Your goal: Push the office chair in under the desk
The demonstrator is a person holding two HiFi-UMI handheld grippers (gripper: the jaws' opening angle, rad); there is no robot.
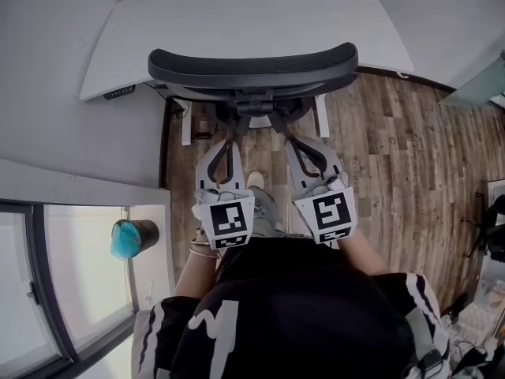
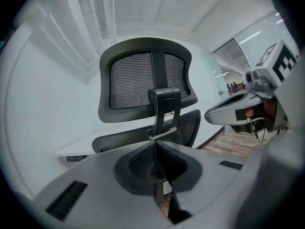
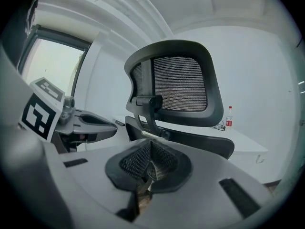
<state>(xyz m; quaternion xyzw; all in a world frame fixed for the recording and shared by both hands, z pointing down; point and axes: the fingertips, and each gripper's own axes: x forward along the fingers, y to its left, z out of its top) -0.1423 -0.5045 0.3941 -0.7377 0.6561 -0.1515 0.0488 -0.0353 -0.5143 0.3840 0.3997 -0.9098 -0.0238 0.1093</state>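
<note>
— Where is the chair [image 1: 252, 68]?
— Its backrest stands at the near edge of the desk [image 1: 237, 14], straight ahead of the person.
— And the claws?
— The left gripper [image 1: 231, 136] and the right gripper [image 1: 290, 139] each have their jaws closed together on nothing. They sit side by side, on the near side of the backrest.

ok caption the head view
Left gripper and right gripper, both shut, behind black mesh office chair at white desk.
</note>
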